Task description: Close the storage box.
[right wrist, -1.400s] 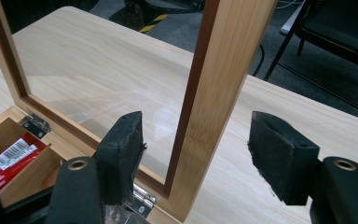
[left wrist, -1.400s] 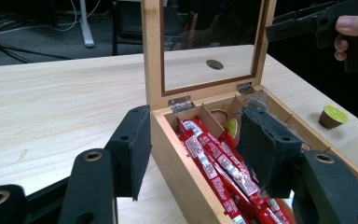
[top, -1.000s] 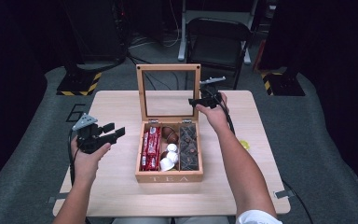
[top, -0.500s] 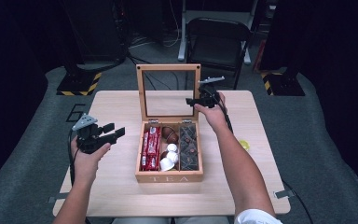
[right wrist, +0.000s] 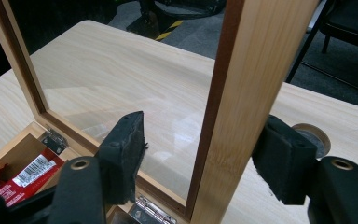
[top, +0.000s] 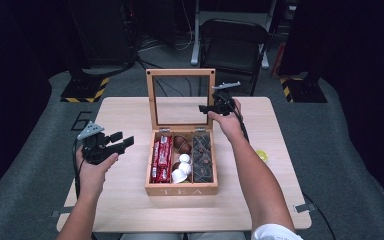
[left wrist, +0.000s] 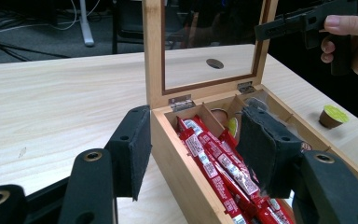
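Lid (top: 181, 73) frame between right hand-held gripper (right wrist: 200, 154)'s just-closing, not yet pressing jaws; left hand-held gripper (top: 121, 141) half-wide, empty, beside box (top: 181, 190).

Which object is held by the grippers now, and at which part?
Nothing is gripped. The right gripper straddles the lid's side frame, its jaws closing but not yet pressing. The left gripper is empty.

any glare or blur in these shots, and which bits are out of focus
High view: table evenly lit, surroundings nearly black, picture soft. Right gripper view: pale glare on the lid's glass pane, the near lid frame slightly soft. Left gripper view: jaws blurred, red packets fairly sharp.
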{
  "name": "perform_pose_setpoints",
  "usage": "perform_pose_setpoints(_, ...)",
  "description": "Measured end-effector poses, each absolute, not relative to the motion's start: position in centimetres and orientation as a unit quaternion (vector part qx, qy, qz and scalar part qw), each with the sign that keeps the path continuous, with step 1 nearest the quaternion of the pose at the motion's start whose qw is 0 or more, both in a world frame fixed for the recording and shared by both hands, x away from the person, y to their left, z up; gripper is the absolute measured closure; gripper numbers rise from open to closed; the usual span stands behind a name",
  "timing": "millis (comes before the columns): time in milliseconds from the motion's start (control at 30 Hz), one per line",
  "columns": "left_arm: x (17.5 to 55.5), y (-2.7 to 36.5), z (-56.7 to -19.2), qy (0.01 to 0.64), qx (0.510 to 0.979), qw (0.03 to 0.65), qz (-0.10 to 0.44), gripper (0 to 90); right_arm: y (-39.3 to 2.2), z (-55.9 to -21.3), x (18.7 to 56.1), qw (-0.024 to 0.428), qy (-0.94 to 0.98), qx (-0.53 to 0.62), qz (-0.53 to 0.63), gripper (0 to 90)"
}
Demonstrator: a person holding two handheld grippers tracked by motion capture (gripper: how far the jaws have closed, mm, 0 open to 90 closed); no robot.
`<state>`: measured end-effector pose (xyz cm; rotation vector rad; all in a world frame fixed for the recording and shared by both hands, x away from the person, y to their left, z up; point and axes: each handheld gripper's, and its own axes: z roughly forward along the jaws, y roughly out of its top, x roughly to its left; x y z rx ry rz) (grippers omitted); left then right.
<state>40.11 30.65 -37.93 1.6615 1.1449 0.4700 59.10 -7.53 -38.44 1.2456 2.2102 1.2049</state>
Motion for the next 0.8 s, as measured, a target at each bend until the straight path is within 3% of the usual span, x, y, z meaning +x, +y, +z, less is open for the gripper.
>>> perform_pose_setpoints(333, 40.2, 30.6, -38.0, 0.475, 0.691, 0.508, 0.195, 44.2, -8.4, -38.1, 59.1, 0.164, 0.773, 0.445, 0.422, 56.8)
perform_pose_setpoints(800, 40.2, 30.7, -38.0, 0.475, 0.691, 0.508, 0.196, 44.2, -9.2, -38.1, 58.4, 0.168, 0.772, 0.438, 0.429, 65.0)
